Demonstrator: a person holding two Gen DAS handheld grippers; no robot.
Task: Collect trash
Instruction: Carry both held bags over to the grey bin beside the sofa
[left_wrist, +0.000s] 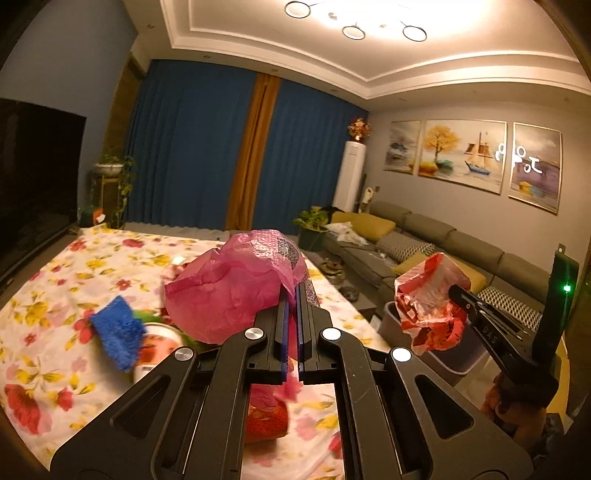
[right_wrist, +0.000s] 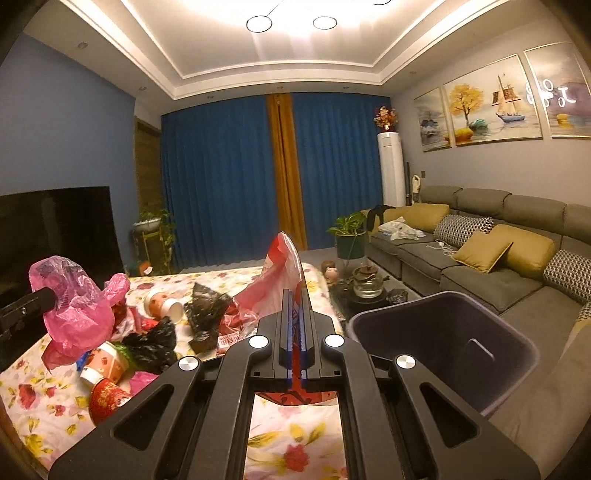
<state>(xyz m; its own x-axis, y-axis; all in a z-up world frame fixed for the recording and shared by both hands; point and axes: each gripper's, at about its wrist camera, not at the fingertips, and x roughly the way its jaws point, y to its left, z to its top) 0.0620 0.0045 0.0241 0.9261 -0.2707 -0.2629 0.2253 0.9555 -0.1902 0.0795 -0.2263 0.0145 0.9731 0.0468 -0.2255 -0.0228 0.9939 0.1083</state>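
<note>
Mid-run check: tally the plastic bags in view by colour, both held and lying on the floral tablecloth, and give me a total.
Pink plastic bag, clamped in the left gripper: 1
Red-and-white plastic bag, clamped in the right gripper: 1
Black crumpled plastic bags on the floral tablecloth: 2
Total: 4. Pink scraps in the pile are too tangled to count.

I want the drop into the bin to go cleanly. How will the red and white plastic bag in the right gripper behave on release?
The red and white plastic bag looks thin and crumpled, so probably light and floppy. Pinched in the right gripper, its film may cling to the pads. It could drift beside the gray bin.
</note>
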